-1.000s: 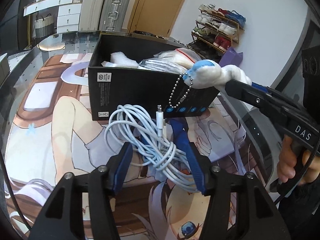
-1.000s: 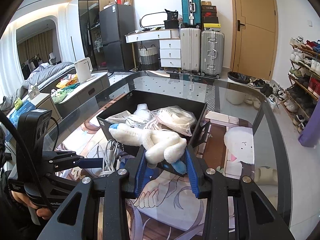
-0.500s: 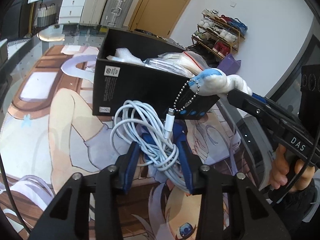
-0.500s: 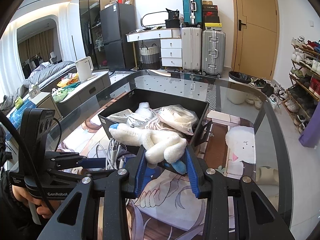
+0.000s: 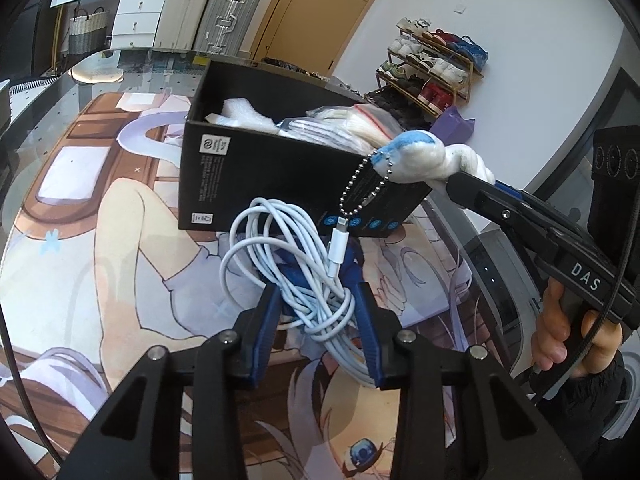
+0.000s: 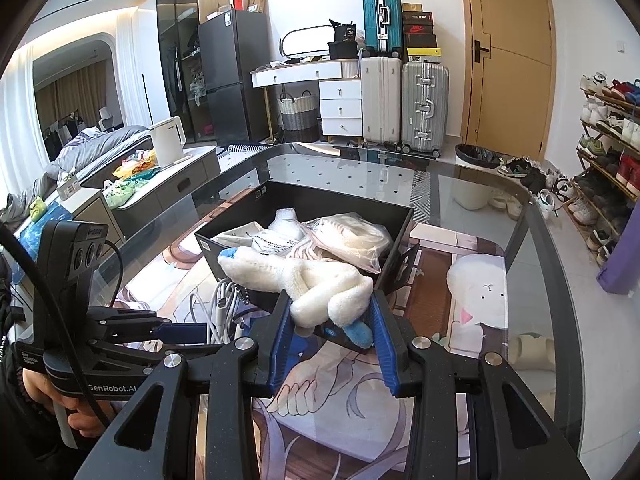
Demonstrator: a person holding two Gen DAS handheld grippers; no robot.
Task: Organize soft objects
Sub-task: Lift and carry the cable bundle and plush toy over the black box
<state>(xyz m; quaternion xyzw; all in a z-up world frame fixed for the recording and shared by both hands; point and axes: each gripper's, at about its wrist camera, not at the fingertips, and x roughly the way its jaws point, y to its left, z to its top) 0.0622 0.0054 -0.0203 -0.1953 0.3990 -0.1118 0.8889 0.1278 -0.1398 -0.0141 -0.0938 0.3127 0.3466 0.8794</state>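
Holding bagged white cloth, foam wrap | black box [image 6: 400, 236] | open-topped

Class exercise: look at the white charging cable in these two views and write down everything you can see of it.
The white charging cable is a thin, glossy, flexible cord bundled into loose loops that fan up and to the left. One small plug end sticks up from the bundle. The left gripper has just been closing, and its blue pads now pinch the bundle's lower part. It sits in front of the black box, over the printed mat. The right wrist view shows only a few strands.
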